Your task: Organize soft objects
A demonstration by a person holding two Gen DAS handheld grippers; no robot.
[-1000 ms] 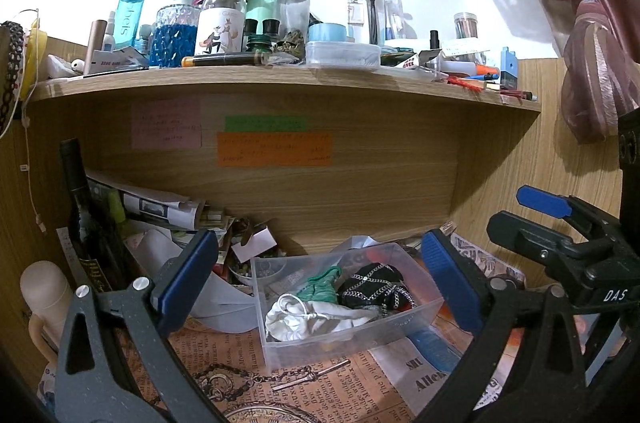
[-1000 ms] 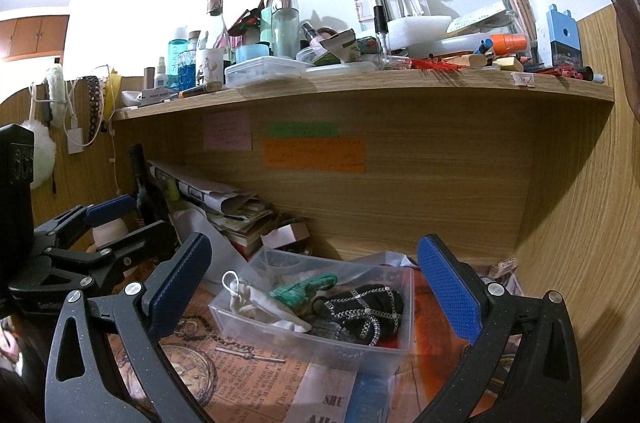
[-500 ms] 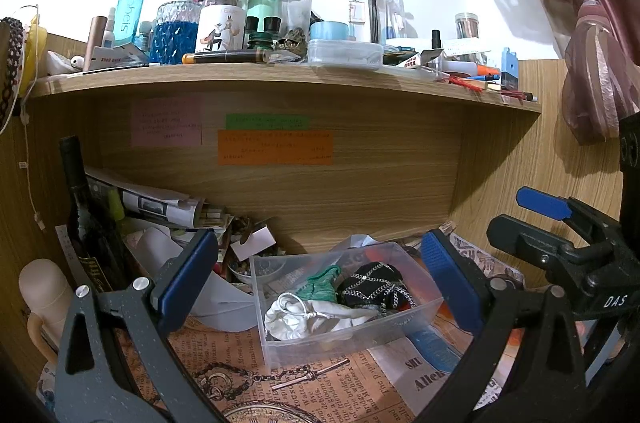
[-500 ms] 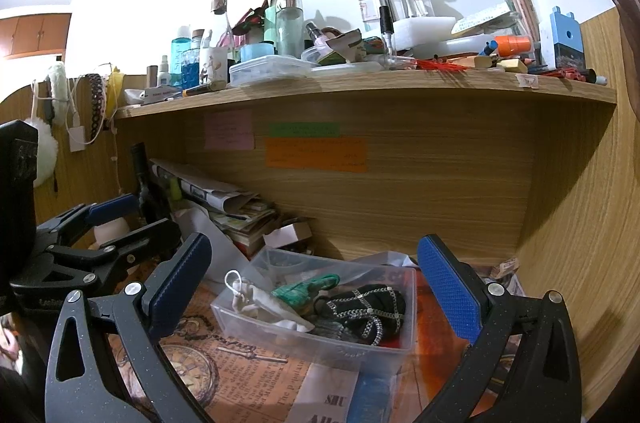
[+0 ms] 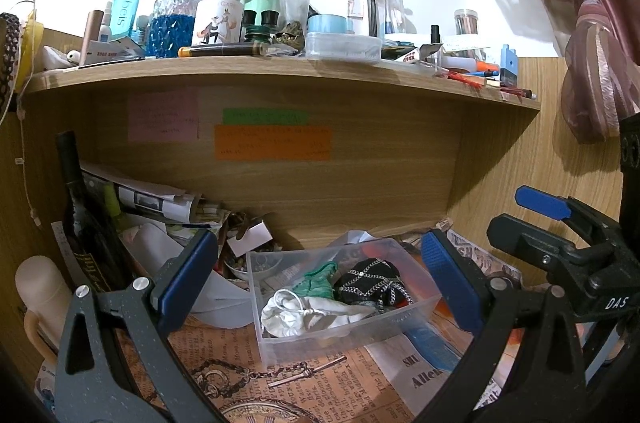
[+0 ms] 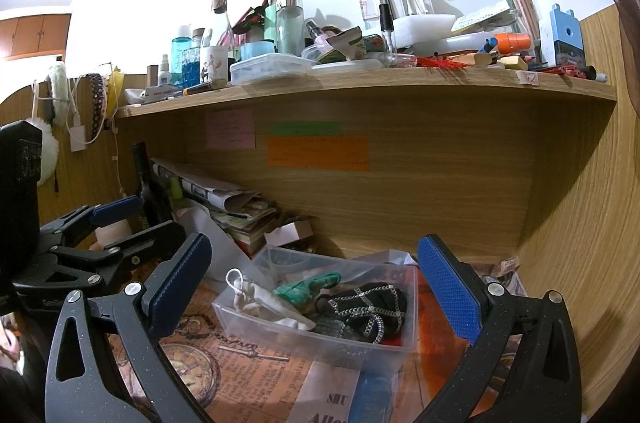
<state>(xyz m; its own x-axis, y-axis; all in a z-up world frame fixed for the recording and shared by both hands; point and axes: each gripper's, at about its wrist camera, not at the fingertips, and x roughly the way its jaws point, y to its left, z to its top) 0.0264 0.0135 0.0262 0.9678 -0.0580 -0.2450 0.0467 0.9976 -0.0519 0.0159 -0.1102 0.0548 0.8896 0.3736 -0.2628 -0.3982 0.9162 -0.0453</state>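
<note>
A clear plastic box stands on the newspaper-covered desk under the shelf. It holds a white cloth pouch, a green knitted item and a black soft item with chain pattern. My left gripper is open and empty in front of the box. My right gripper is open and empty, also in front of the box. Each gripper shows in the other's view, the right one and the left one.
A cluttered wooden shelf runs overhead with bottles and boxes. A dark bottle, rolled papers and small clutter fill the back left. A curtain hangs at right. A wooden side wall stands at the right.
Both grippers have drifted very slightly; the scene stays almost the same. Both stay open and empty.
</note>
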